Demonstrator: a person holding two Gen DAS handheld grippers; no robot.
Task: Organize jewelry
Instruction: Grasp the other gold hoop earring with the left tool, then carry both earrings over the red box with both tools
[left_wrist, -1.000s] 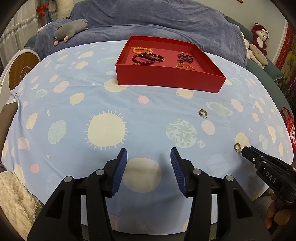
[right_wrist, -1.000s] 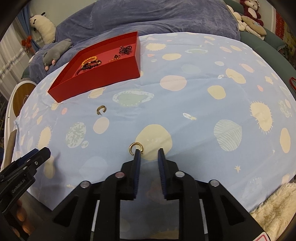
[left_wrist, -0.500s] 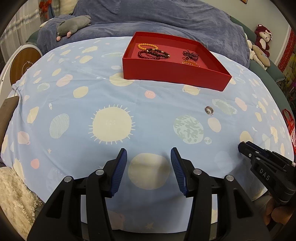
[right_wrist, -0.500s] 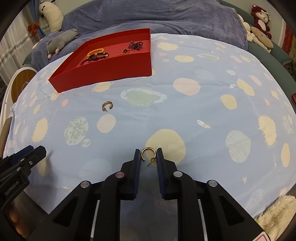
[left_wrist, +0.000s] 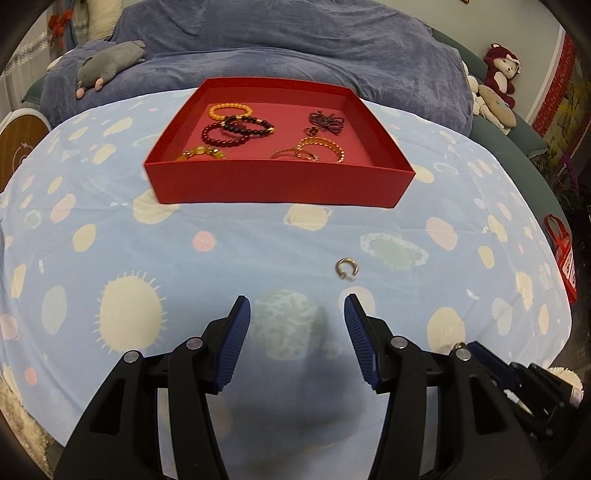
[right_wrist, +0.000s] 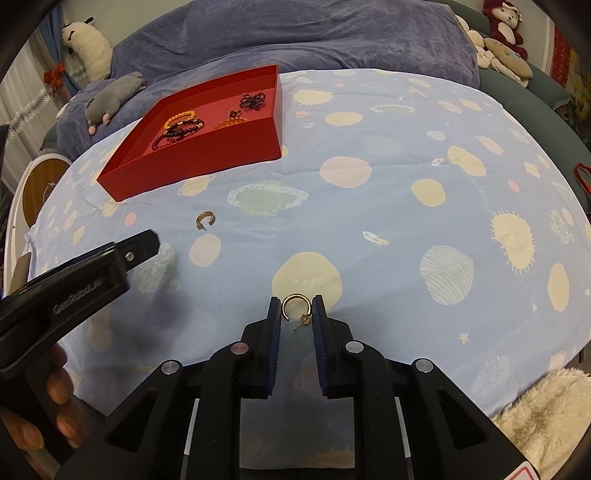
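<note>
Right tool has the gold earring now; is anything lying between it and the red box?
Nothing blocks the way. Between the gold earring in the right tool and the red box there is only bedsheet; the second earring and left tool sit off to the left.

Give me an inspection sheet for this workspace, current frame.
Surface: sheet with planet print, spread flat.
Job's things: red tray holding bracelets; silver earring loose on sheet; gold earring between right fingers.
Clutter: nothing seen.
Grippers: left gripper open, short of silver earring; right gripper shut on gold earring.
Cables: nothing seen.
Surroundings: blue blanket, grey plush, red plush, fleece.
</note>
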